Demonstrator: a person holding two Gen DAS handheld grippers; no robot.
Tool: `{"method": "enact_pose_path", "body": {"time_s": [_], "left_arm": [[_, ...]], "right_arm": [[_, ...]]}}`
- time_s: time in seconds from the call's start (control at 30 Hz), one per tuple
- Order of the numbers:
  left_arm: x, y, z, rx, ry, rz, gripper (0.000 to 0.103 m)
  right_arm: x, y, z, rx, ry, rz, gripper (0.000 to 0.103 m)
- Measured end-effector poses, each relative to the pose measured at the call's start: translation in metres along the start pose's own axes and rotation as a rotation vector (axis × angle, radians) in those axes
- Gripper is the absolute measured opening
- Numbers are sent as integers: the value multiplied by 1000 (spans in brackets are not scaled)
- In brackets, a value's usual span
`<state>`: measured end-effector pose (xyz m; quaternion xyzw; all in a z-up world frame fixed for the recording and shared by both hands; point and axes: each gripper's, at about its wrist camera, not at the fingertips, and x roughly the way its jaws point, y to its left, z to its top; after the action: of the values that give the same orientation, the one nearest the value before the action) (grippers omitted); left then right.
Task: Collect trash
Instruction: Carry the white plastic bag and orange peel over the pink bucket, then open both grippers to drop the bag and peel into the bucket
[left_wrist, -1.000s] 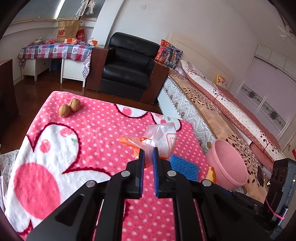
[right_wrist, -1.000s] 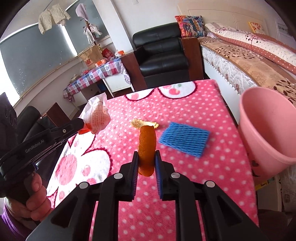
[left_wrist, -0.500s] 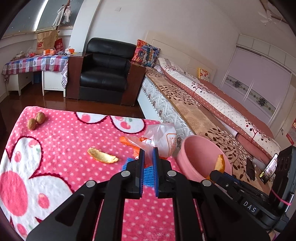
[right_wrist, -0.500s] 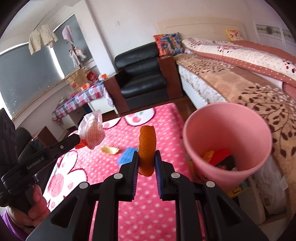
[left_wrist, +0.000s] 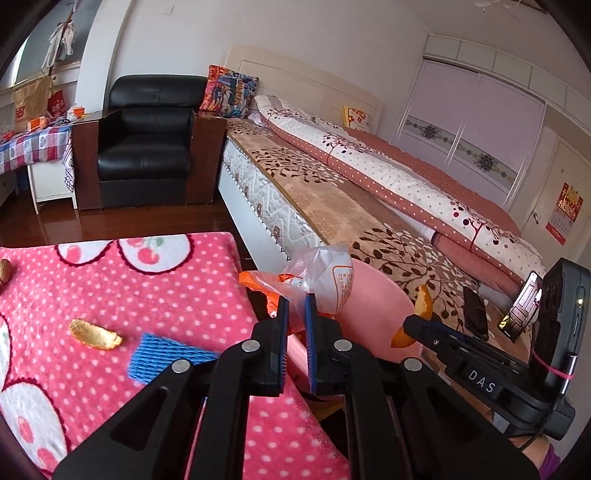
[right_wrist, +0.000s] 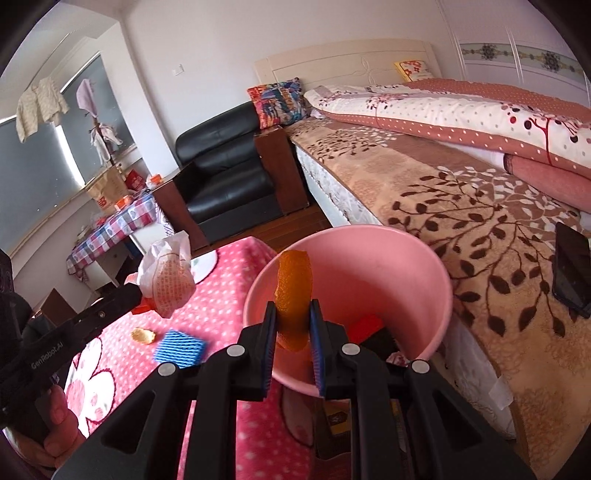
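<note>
My left gripper (left_wrist: 295, 308) is shut on a crumpled clear plastic wrapper (left_wrist: 327, 275) with orange print, held just beyond the table's right edge and against the pink bin (left_wrist: 373, 306). The wrapper (right_wrist: 168, 282) also shows in the right wrist view, left of the bin. My right gripper (right_wrist: 292, 319) is shut on a strip of orange peel (right_wrist: 293, 295), upright over the near rim of the pink bin (right_wrist: 436, 280), which holds red and dark scraps. In the left wrist view that peel (left_wrist: 417, 321) shows at the tip of the right gripper.
A pink polka-dot cloth (left_wrist: 147, 295) covers the table, with a second orange peel (left_wrist: 94, 334) and a blue foam net (left_wrist: 164, 356) on it. A bed (right_wrist: 461, 192) runs along the right, a dark phone (right_wrist: 570, 271) lying on it. A black armchair (left_wrist: 147, 144) stands behind.
Both grippers have swung right from over the table toward the pink bin, each keeping its load. The bin now sits directly under the right gripper's peel.
</note>
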<state>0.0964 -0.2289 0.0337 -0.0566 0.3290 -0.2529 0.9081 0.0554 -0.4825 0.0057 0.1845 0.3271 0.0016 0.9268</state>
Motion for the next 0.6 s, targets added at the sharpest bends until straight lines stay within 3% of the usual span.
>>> {"method": "enact_pose_path", "body": {"time_s": [0.33,0.6], "left_arm": [[54,-26,-11,51,97,-21,8],[65,-34,-16,80,97,-38,11]], "right_arm": [[36,-26,-2,28,56,-12,17],[48,-39,-7,52,72,-22,22]]}}
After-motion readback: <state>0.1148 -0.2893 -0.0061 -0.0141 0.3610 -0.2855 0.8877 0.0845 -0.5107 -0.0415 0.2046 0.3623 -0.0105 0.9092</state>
